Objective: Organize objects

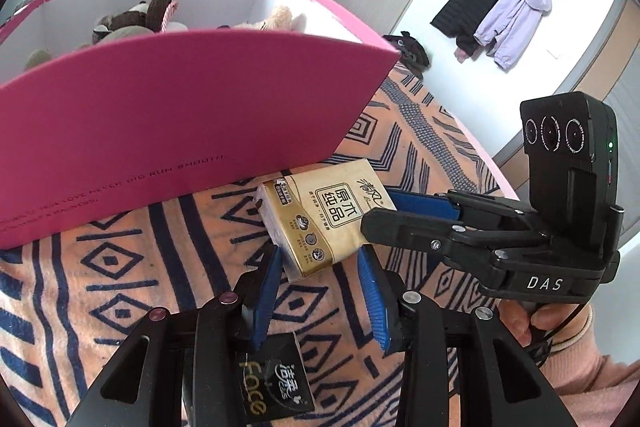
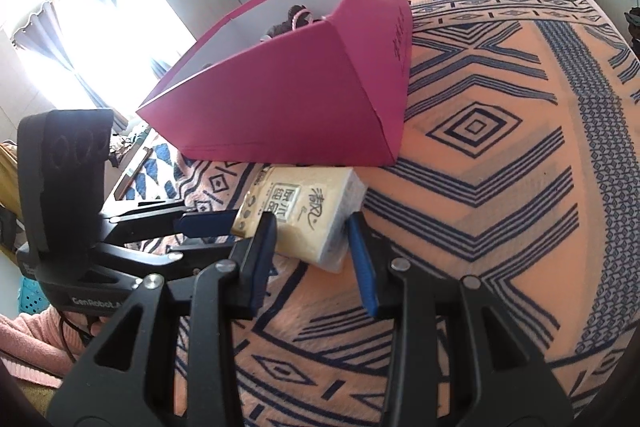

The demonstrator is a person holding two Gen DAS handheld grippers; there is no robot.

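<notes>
The gold tissue pack [image 1: 326, 217] is found lying flat on the patterned blanket [image 1: 120, 267], right at the foot of the pink storage box [image 1: 180, 115], one corner tucked just under the box wall. Both grippers are pointed at it. The left gripper [image 1: 320, 291] is spread wide, nothing held, its blue ribbed pads [image 1: 370, 291] flanking the pack's near end. The pack's long axis is seen running away from these fingers and slightly left, toward the box. The right gripper [image 2: 316, 259] is likewise parted and empty, the pack just ahead between its fingertips, but crosswise. The left looks marginally better lined up for a squeeze across the narrow width. The wrap is glossy, crinkly plastic over soft tissue; the blanket is fuzzy; the box is stiff matte card. A black tissue packet [image 1: 276, 383] is seen beneath the left gripper.
</notes>
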